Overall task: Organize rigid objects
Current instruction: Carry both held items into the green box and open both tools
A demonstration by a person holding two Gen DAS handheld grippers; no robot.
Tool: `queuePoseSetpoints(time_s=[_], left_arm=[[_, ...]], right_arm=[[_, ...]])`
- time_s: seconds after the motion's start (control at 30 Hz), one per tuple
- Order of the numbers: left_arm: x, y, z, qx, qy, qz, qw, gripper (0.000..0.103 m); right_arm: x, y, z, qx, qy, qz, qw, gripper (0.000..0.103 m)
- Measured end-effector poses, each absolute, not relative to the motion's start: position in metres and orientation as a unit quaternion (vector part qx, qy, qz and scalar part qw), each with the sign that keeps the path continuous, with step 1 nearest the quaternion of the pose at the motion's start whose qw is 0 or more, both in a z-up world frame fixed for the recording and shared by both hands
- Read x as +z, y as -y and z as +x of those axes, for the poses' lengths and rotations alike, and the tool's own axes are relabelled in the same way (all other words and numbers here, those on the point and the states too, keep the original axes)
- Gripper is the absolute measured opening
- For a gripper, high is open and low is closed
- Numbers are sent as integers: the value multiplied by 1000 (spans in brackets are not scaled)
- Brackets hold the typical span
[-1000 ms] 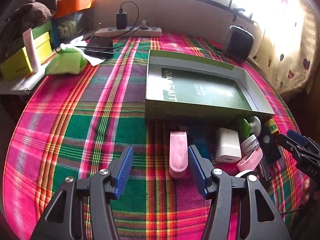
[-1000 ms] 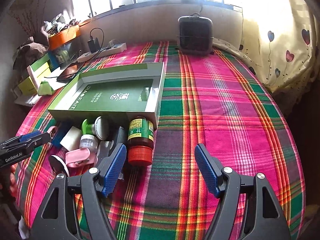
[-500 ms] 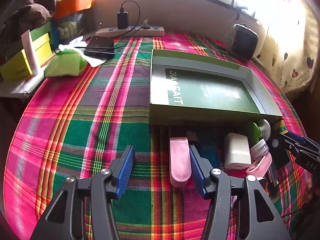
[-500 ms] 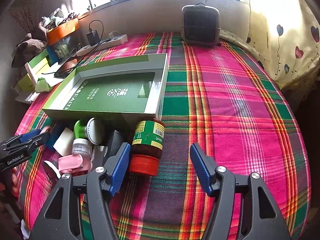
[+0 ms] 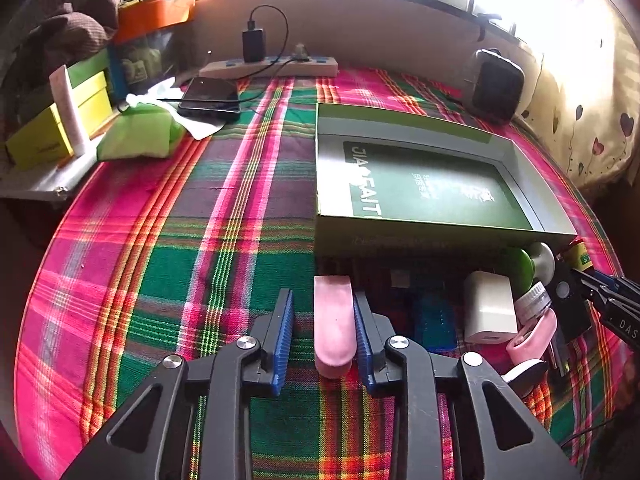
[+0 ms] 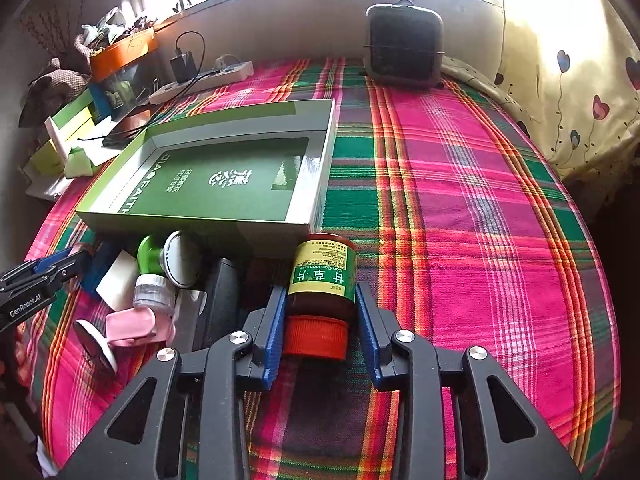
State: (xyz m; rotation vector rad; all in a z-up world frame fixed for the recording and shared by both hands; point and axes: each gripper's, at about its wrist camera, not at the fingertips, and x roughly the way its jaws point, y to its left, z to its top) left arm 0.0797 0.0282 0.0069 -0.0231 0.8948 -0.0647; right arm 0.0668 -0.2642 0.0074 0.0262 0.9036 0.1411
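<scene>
Straddling pink case (image 5: 333, 326), left tool (image 5: 323, 334) agape — right tool (image 6: 321, 330) clamping bottle (image 6: 322, 288).

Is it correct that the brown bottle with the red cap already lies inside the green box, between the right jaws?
Not quite. The brown bottle lies between the right gripper jaws, but on the plaid cloth just outside the green box, against its near corner. The right wrist view shows this.
</scene>
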Motion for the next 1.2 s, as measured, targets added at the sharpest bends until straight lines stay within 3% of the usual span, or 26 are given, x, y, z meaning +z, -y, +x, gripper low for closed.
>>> queuePoseSetpoints(time_s=[0.1,0.77,1.2], left_arm=[[7,-29,80,-30,-432,-8,901,17],[47,-34,81,-50,-405,-15,913,17],[60,-15,125,-81,-407,-2,910,17]], right_arm=[[8,265,66,66,-435,14,898,34],[36,262,58,68,-412,19,908,34],[59,251,90,81,-409,12,909,34]])
